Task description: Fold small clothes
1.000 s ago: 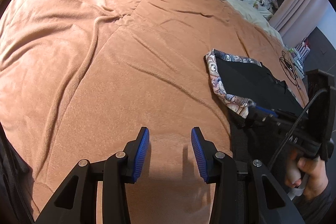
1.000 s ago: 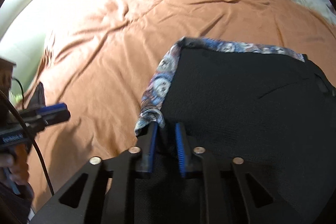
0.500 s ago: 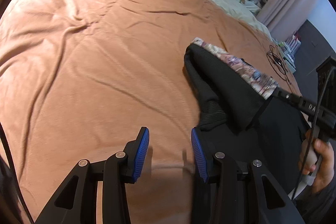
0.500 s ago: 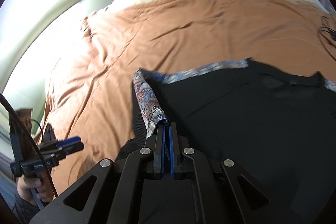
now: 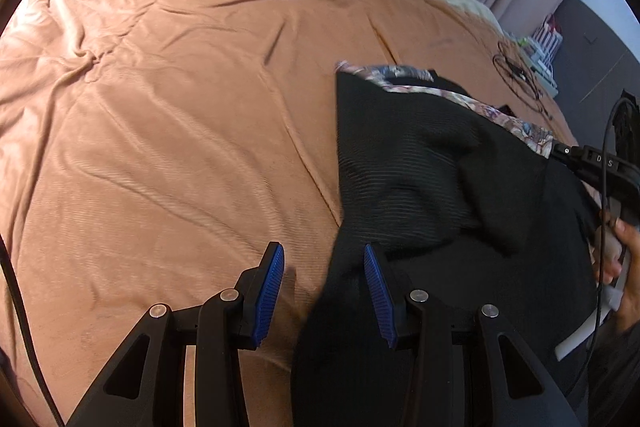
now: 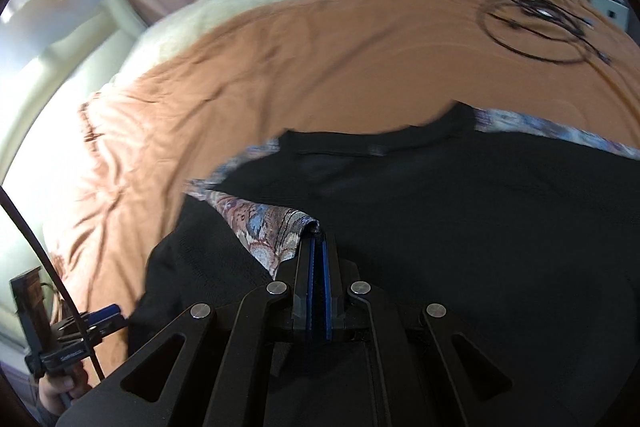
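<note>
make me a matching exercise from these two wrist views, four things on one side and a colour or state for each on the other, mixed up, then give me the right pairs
Things:
1. left gripper
2. right gripper
3. blanket
4. garment

States or colours:
A. black with a patterned trim
B. jaws apart, nothing pinched
C. orange-brown, spread over the bed
D. jaws closed on the patterned trim

Pairs: 1-B, 2-D, 3-C, 4-A
</note>
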A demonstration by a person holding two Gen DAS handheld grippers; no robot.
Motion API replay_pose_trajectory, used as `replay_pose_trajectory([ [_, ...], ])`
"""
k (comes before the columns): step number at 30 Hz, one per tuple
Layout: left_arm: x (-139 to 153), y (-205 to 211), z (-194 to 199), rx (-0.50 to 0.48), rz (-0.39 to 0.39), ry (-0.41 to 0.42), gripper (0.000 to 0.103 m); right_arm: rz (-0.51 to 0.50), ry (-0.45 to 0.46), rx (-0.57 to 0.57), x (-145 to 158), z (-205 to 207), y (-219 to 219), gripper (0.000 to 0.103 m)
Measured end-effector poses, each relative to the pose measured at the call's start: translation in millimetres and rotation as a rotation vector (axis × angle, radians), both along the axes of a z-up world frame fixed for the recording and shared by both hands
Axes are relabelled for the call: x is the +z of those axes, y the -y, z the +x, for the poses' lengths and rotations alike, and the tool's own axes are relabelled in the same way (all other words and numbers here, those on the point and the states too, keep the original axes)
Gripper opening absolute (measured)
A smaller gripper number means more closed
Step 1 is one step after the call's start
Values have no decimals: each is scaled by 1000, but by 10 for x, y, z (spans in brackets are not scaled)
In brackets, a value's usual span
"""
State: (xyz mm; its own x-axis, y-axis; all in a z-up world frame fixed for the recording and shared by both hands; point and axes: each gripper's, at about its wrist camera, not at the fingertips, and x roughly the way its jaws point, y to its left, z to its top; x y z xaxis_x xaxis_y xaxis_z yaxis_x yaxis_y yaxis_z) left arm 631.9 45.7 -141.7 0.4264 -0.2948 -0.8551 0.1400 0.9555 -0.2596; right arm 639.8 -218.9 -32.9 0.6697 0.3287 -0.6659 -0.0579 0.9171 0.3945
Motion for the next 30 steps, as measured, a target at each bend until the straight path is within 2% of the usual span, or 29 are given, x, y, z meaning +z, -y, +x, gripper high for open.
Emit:
replay_pose_trajectory([
  [8, -128, 33, -12, 4, 28, -35, 44, 20, -69, 26, -70, 19, 97, 3],
  [10, -107, 34, -48, 1, 28, -34, 44, 26, -73, 41, -49, 26, 87, 11],
  [11, -97, 28, -59, 0, 27, -32, 44, 33, -71, 50, -37, 12, 73, 26],
  [12, -83, 21, -74, -2, 26, -30, 44, 39, -68, 54, -48, 11, 135, 48],
  [14, -54, 7, -124, -13, 23, -24, 44, 69, -55, 61, -78, 1, 184, 61],
  [18, -47, 47, -172, -40, 47, -26, 44, 140, -90, 107, -234, -116, 168, 61],
  [22, -92, 49, -223, -59, 58, -37, 44, 167, -133, 144, -396, -236, 106, 61],
  [30, -184, 82, -164, -49, 64, -34, 44, 124, -152, 212, -545, -196, -113, 61],
])
